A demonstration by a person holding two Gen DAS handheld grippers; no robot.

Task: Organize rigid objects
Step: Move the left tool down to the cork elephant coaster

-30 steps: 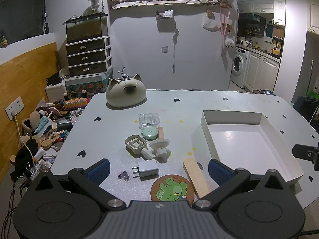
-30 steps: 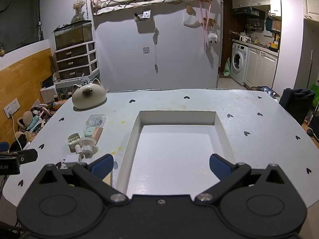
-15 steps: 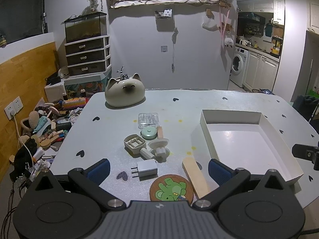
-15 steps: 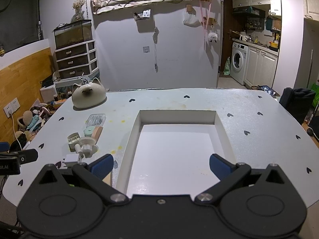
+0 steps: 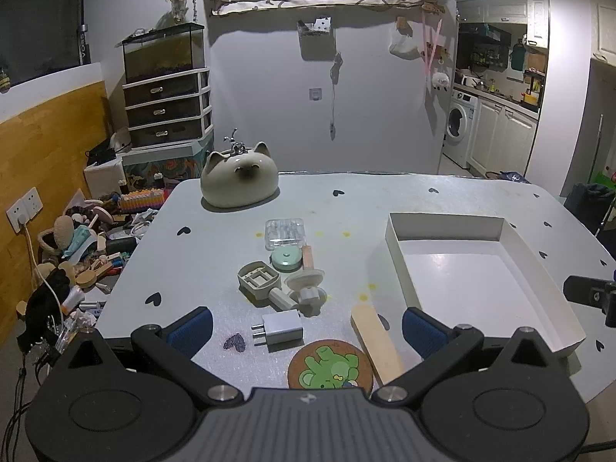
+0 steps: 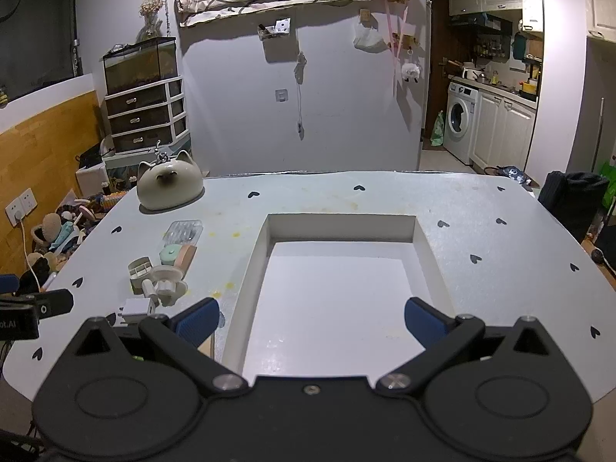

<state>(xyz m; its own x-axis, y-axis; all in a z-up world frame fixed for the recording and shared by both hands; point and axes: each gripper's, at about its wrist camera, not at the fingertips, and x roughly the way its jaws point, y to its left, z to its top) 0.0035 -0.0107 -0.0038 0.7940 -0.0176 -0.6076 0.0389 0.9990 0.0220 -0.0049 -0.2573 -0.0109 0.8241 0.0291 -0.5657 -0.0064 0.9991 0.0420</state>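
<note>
Left gripper (image 5: 307, 325) hangs over the near counter edge, jaws spread wide, nothing between them; right gripper (image 6: 312, 317) same, jaws released, hovering over the near end of the white tray (image 6: 257, 260).

Loose items sit in a cluster on the grey counter (image 5: 346, 208) left of the tray (image 5: 400, 265), all outside it; tray interior looks bare white from my right wrist view.

What I see in the cluster, near to far on the left wrist view: round cork coaster (image 5: 330, 365) with a green cartoon bear print, closest to me; pale wooden stick (image 5: 376, 343) beside it, flat, angled toward the tray corner, its near end hidden behind the right finger arm; white plug adapter (image 5: 278, 327), two prongs pointing left; white spool-like plastic part (image 5: 306, 287) touching a beige slotted holder (image 5: 258, 280); mint-green round disc (image 5: 287, 260) with a small tan block (image 5: 307, 257) just beside it; clear plastic case (image 5: 285, 233) farthest out.

Cat-face ceramic pot (image 5: 239, 184) sits well apart at the far left of the counter.

Writing: only partial text "ot.AI" on the black camera housing (image 6: 17, 317) at the left edge of my right wrist view; nothing legible on the items themselves.
</note>
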